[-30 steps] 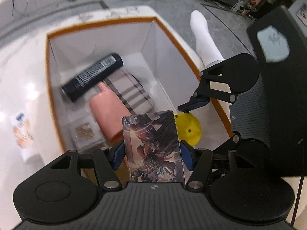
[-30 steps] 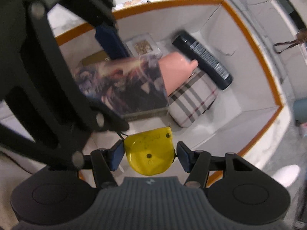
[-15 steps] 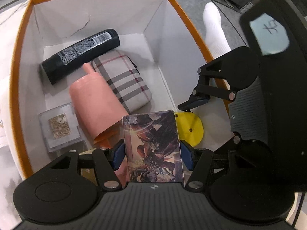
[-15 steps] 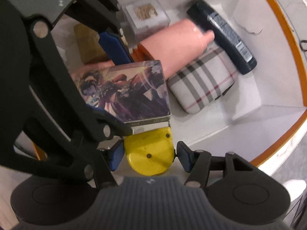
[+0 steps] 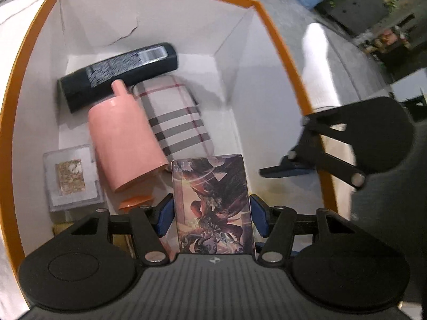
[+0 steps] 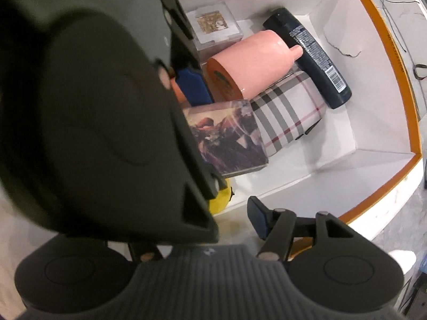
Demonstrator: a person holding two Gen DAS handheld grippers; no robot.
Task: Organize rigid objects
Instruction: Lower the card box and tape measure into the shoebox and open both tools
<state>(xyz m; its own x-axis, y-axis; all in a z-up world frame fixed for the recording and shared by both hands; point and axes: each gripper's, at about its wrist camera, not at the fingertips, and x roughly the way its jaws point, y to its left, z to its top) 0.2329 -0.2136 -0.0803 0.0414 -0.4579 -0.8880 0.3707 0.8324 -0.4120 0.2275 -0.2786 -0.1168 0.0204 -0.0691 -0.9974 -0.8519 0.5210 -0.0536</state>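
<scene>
Left gripper (image 5: 212,213) pinched the illustrated card box (image 5: 213,205) by its two long sides, pads pressed on it; box long axis ran straight out along the fingers, far end down inside the white box with orange rim (image 5: 269,21). Directly ahead of and below that end lay the plaid case (image 5: 176,117) and the pink bottle (image 5: 125,138), with the black bottle (image 5: 117,72) beyond them and the clear case (image 5: 70,176) off to the left. Bare floor lay only ahead-right of the claw.

Right gripper (image 6: 232,213): jaws opening. The yellow tape measure (image 6: 220,200) sat between them, mostly hidden behind the left gripper's body. One pad showed and stood off it; contact at the other could not be made out.
</scene>
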